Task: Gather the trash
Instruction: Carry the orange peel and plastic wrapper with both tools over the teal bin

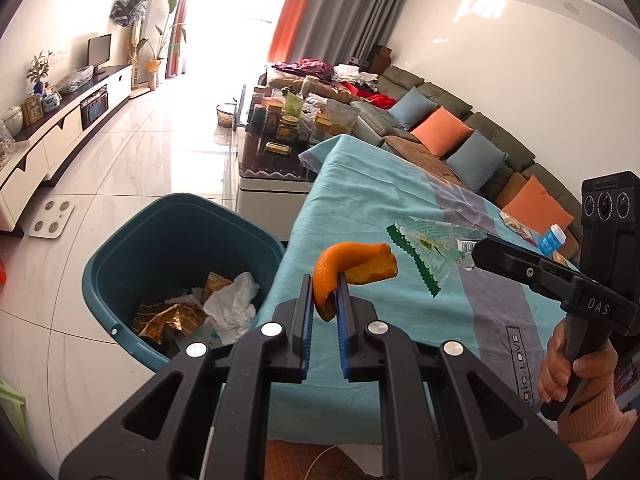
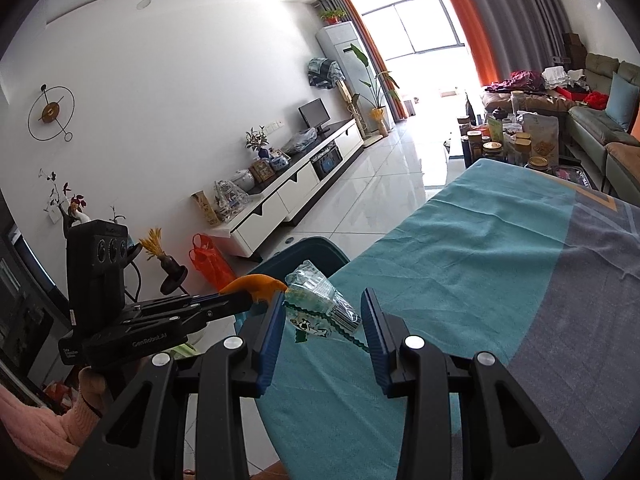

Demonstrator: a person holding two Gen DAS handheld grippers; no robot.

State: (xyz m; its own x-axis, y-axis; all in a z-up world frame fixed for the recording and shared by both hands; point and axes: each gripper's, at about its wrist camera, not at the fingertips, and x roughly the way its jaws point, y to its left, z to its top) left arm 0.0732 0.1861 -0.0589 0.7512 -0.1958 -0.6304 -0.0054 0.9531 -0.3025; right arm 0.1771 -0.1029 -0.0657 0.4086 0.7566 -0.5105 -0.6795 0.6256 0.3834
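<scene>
- The left gripper (image 1: 325, 286) is closed on a piece of orange peel (image 1: 352, 266); its two blue pads pinch the lower end of the peel and the rest curls up and to the right above them
- The peel hangs over the edge of the table, between the teal tablecloth (image 1: 400, 320) and the trash bin (image 1: 120, 248)
- The right gripper (image 2: 326, 312) holds a clear plastic wrapper (image 2: 320, 300) with green zigzag edges; the jaws stand half open around it, the left pad touches the wrapper, and the contact on the right pad I cannot see well
- In the left wrist view the same wrapper (image 1: 432, 248) sticks out from the tip of the right gripper, above the tablecloth
- A hand (image 1: 560, 364) in a pink sleeve holds the right gripper's handle
- The bin stands on the floor just beside the table; it already contains white tissue (image 1: 232, 304) and shiny gold foil (image 1: 172, 316)
- A small blue bottle (image 1: 552, 240) lies farther on the table
- Behind the table is a low table with jars (image 1: 288, 120), then a sofa with cushions (image 1: 440, 132)
</scene>
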